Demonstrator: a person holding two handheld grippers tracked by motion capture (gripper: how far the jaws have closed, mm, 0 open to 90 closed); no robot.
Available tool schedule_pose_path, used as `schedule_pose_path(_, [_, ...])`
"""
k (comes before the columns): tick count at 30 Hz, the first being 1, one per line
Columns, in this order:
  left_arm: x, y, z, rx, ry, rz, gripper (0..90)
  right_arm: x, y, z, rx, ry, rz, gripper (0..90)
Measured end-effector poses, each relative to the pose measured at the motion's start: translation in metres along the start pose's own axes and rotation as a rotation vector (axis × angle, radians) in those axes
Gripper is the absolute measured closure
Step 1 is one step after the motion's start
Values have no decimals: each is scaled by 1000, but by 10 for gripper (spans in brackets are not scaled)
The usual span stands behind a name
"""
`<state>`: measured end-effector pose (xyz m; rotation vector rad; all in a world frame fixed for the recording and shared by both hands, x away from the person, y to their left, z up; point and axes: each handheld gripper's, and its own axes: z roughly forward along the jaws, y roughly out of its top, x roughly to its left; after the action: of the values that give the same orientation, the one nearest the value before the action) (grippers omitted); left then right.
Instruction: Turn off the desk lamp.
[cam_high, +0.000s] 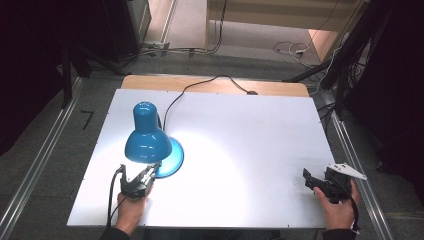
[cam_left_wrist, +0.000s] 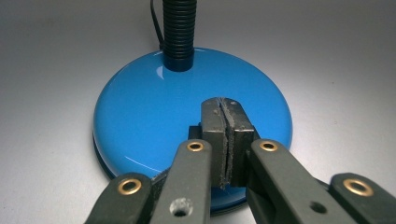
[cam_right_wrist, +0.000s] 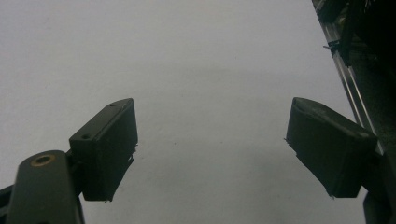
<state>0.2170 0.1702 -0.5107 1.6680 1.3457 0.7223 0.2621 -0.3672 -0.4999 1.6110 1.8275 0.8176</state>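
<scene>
Lamp shade and lamp base: glossy blue. Ribbed lamp neck: black. Table: white; gripper jaws: black.

No legible text, label, brand, number or sign on any surface in these views

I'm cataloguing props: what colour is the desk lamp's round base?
Glossy blue, like the shade; the lamp base shows best in the left gripper view, with a black ribbed neck rising from it.
</scene>
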Motion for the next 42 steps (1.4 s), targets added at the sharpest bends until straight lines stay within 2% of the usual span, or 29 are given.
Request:
schedule_pose_path(14, [1,0,5,29,-15,-1,900,0,0,0,0,1,1,152])
schedule_pose_path(24, [1,0,6,25,-3,-19,900,0,0,0,0,2,-2,151])
schedule_pose_path(27, [2,0,7,25,-12,-23,900,0,0,0,3,2,-1,151])
schedule_pose_path(42, [1,1,8,24,-7,-24,900,0,0,1,5,5,-5,151])
